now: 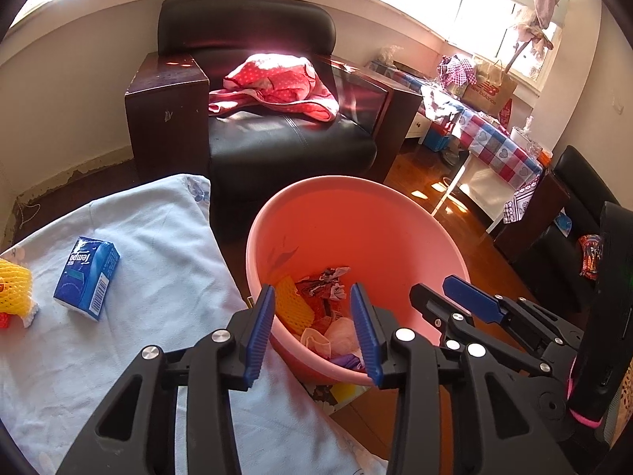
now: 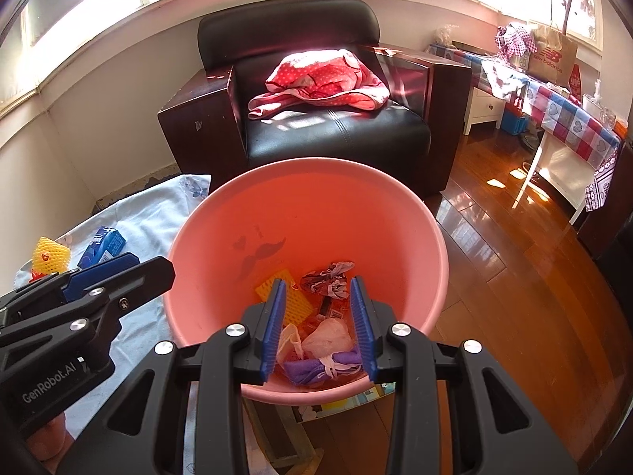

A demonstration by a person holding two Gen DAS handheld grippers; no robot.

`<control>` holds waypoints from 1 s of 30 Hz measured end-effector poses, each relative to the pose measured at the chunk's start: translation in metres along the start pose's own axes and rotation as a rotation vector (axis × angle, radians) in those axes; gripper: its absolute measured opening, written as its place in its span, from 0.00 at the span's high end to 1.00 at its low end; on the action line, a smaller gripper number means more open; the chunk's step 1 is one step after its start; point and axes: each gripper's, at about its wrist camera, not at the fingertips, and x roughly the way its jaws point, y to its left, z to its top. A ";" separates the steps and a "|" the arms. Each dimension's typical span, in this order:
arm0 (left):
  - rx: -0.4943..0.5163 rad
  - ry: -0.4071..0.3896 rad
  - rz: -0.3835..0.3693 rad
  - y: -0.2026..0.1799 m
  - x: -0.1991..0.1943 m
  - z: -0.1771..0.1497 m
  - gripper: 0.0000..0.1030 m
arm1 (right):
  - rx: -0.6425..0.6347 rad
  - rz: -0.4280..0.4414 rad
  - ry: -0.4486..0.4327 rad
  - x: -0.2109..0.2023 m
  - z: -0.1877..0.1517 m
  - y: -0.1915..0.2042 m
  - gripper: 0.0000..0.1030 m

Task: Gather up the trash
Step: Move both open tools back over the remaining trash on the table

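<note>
A pink bucket [image 1: 356,213] [image 2: 308,206] stands on the floor beside a table with a pale blue cloth [image 1: 150,237]. Inside lie trash pieces: a yellow foam net [image 2: 290,297], a crumpled wrapper [image 2: 328,277], a white bag [image 2: 328,336] and a purple cloth [image 2: 312,368]. On the cloth lie a blue Tempo tissue pack [image 1: 88,277] [image 2: 103,246] and another yellow foam net [image 1: 14,289] [image 2: 49,255]. My left gripper [image 1: 312,332] is open and empty over the bucket's near rim. My right gripper [image 2: 316,328] is open and empty above the bucket.
A black armchair [image 1: 277,134] [image 2: 336,130] with a red dotted garment [image 1: 277,83] stands behind the bucket. A table with a checked cloth [image 1: 494,138] [image 2: 565,111] stands at the right, over a wooden floor [image 2: 514,277].
</note>
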 end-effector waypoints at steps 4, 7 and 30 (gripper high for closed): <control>-0.015 -0.012 0.019 0.011 -0.011 -0.002 0.62 | -0.026 0.046 -0.019 -0.008 0.001 0.012 0.67; -0.022 -0.024 0.045 0.023 -0.022 -0.008 0.62 | -0.054 0.080 -0.032 -0.012 0.001 0.025 0.67; -0.291 -0.082 0.317 0.188 -0.106 -0.074 0.55 | -0.250 0.270 0.039 0.007 -0.015 0.148 0.59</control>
